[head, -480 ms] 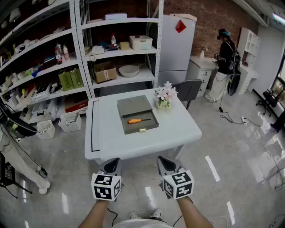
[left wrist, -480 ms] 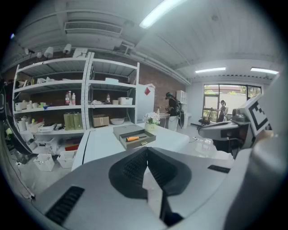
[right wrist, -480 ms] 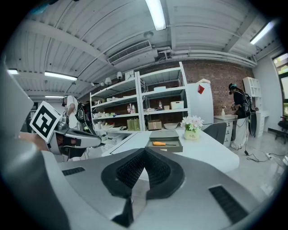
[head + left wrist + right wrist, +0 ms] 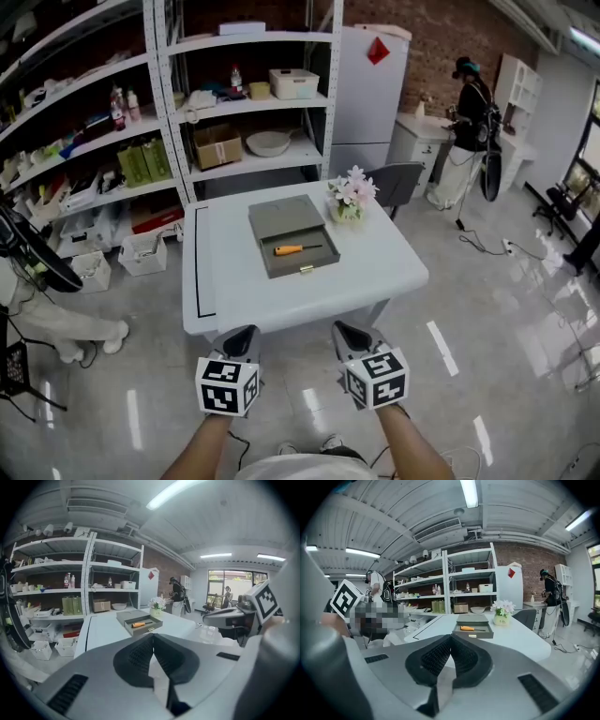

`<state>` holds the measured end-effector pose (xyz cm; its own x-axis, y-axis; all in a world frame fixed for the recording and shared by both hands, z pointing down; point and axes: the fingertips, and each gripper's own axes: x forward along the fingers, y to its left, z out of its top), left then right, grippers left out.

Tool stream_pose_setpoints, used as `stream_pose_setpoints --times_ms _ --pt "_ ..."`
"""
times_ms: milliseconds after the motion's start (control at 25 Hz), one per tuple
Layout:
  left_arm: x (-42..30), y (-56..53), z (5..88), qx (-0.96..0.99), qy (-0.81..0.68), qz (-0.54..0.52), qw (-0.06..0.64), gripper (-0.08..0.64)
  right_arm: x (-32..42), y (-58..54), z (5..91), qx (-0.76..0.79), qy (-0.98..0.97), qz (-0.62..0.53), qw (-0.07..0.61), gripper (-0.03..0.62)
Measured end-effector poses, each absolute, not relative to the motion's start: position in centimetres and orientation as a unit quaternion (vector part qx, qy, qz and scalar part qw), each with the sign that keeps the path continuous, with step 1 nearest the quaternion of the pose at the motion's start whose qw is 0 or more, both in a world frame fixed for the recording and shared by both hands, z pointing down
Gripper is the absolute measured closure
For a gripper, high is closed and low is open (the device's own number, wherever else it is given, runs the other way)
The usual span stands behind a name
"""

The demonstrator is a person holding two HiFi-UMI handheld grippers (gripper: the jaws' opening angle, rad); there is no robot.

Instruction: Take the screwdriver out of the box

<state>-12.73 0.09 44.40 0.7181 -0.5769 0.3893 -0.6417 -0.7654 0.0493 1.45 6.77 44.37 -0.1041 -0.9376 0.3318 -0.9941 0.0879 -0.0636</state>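
An orange-handled screwdriver (image 4: 295,249) lies in the open tray of a grey box (image 4: 281,224) in the middle of a white table (image 4: 375,272). From the left gripper view the screwdriver (image 4: 139,624) is small and far ahead, and the right gripper view also has the screwdriver (image 4: 471,628) well ahead. My left gripper (image 4: 241,337) and right gripper (image 4: 345,335) hang side by side in front of the table's near edge, both shut with nothing between the pads, and apart from the box.
A small pot of pink flowers (image 4: 348,198) stands just right of the box. Metal shelves (image 4: 159,112) full of goods, a white fridge (image 4: 369,94) and a grey chair (image 4: 397,184) stand behind the table. A person (image 4: 472,127) stands at the far right counter.
The whole view has shifted slightly toward the table; both grippers sit a little higher in the picture and nearer the table's front edge. Both stay shut.
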Motion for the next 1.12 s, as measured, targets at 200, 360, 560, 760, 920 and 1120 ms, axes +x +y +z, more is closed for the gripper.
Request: stream_pose_setpoints --times_ms 200,360,560,760,920,1120 --pt "-12.9 -0.8 45.0 0.922 -0.327 0.181 0.1 0.557 0.8 5.5 44.5 0.653 -0.737 0.14 0.105 0.583" --pt "-12.3 -1.8 45.4 0.921 -0.326 0.186 0.102 0.557 1.3 4.2 44.4 0.65 -0.74 0.141 0.098 0.569" --pt "-11.0 -3.8 46.2 0.917 -0.333 0.194 0.103 0.557 2.8 1.9 45.0 0.643 -0.747 0.144 0.089 0.532" --pt "-8.8 -6.5 46.8 0.91 -0.347 0.199 0.105 0.557 5.0 -1.3 45.6 0.627 -0.76 0.146 0.088 0.523" --pt "-6.7 -8.7 46.8 0.905 -0.359 0.2 0.109 0.557 7.1 -3.9 45.5 0.615 -0.769 0.148 0.087 0.515" --pt "-3.9 -11.3 46.8 0.899 -0.374 0.2 0.112 0.557 9.8 -6.7 45.7 0.599 -0.781 0.152 0.085 0.5"
